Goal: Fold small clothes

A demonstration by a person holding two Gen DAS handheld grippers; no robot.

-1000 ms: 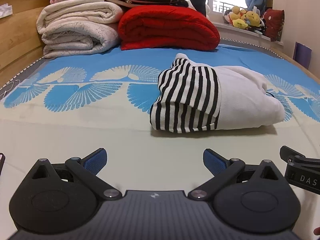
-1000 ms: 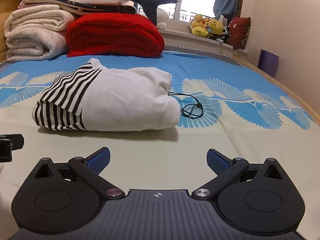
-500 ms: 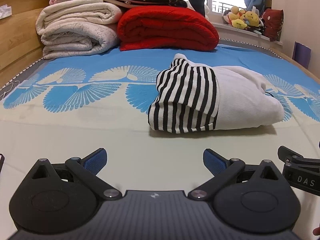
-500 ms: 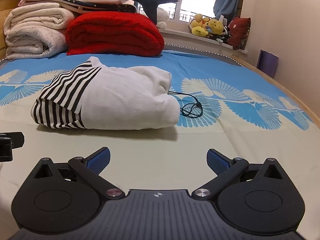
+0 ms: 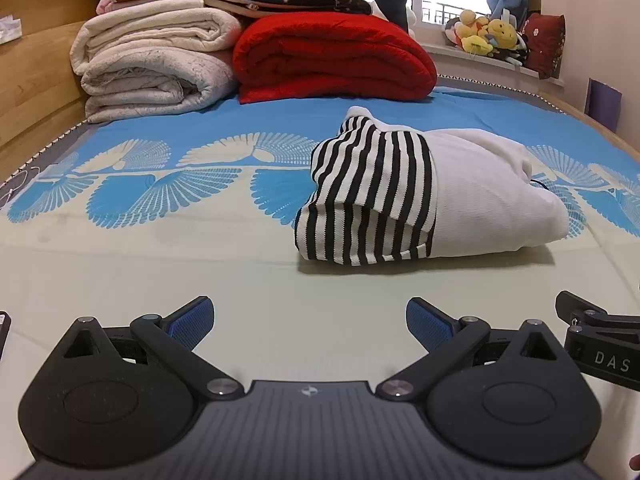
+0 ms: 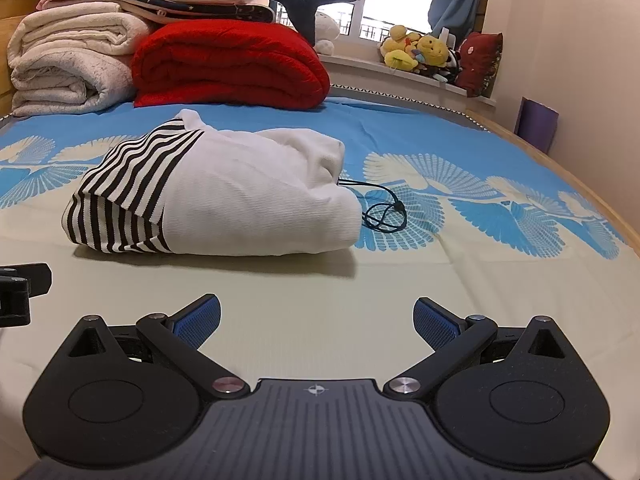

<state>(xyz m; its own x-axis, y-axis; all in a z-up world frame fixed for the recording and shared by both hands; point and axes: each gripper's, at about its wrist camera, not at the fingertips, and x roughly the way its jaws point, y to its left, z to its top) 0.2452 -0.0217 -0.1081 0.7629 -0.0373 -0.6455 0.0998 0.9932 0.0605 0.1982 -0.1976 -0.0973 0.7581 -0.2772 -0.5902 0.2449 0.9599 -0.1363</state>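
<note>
Both the left tool (image 5: 310, 314) and right tool (image 6: 316, 314) sat released short of the folded striped-sleeve sweater (image 6: 224, 204), the fold apparently finished, leaving only withdrawal or tidying.

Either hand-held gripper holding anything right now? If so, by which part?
Nothing is held. The left hand-held gripper and the right hand-held gripper are both open over bare sheet, short of the folded garment lying on the bed.
</note>
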